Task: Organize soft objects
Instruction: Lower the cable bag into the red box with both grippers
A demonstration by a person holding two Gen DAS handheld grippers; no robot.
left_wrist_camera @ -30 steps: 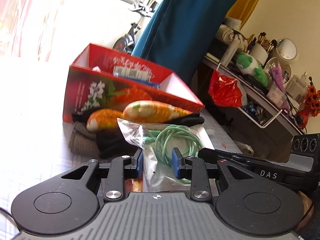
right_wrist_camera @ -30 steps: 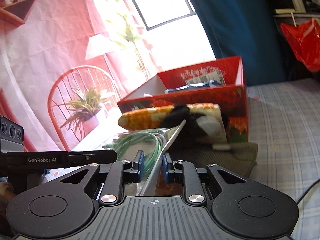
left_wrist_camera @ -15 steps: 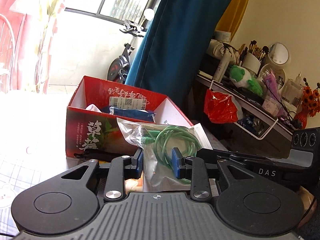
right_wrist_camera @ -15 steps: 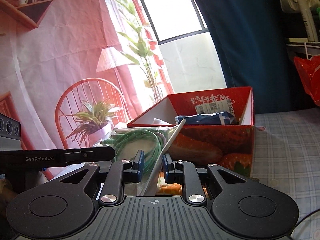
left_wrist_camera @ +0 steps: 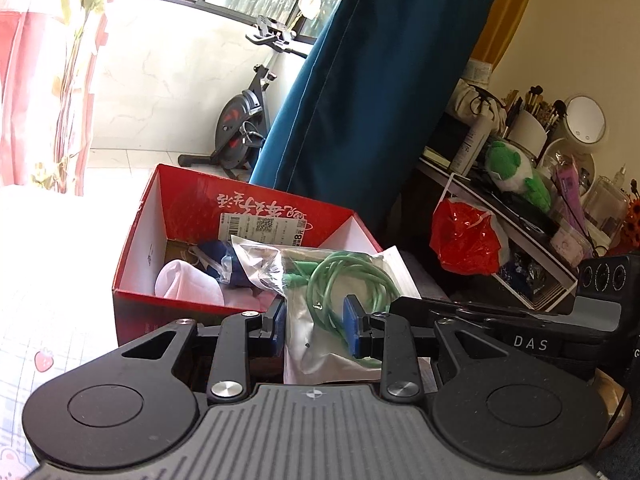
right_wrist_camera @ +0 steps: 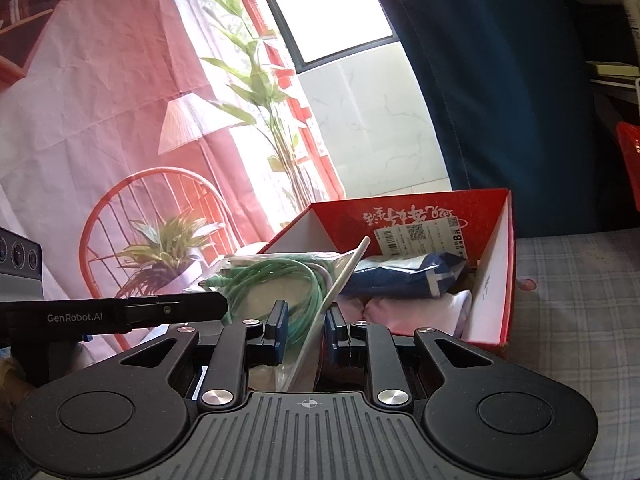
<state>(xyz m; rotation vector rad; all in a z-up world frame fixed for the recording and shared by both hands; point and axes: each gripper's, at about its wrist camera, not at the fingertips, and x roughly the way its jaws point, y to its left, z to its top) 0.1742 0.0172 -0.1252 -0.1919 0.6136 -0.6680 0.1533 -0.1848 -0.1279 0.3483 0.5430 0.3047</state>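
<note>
A clear plastic bag with a coiled green cable (left_wrist_camera: 336, 280) hangs between both grippers, just over the near edge of the red cardboard box (left_wrist_camera: 136, 240). My left gripper (left_wrist_camera: 316, 328) is shut on the bag's lower part. My right gripper (right_wrist_camera: 306, 330) is shut on the same bag (right_wrist_camera: 280, 284), pinching its stiff white edge. The box (right_wrist_camera: 492, 280) stands open. A white cloth (left_wrist_camera: 184, 280) and a blue packet (right_wrist_camera: 400, 276) lie inside it. Each gripper's black body shows at the side of the other's view.
The box sits on a checked cloth (right_wrist_camera: 580, 300). A blue curtain (left_wrist_camera: 360, 100) hangs behind it, an exercise bike (left_wrist_camera: 240, 128) farther back. To the right a cluttered shelf carries a red plastic bag (left_wrist_camera: 464, 236) and a green plush (left_wrist_camera: 516, 172).
Both grippers have risen and moved toward the box with the bag. The orange plush toys and dark cloths in front of the box have dropped out of view; the box's inside now shows.
</note>
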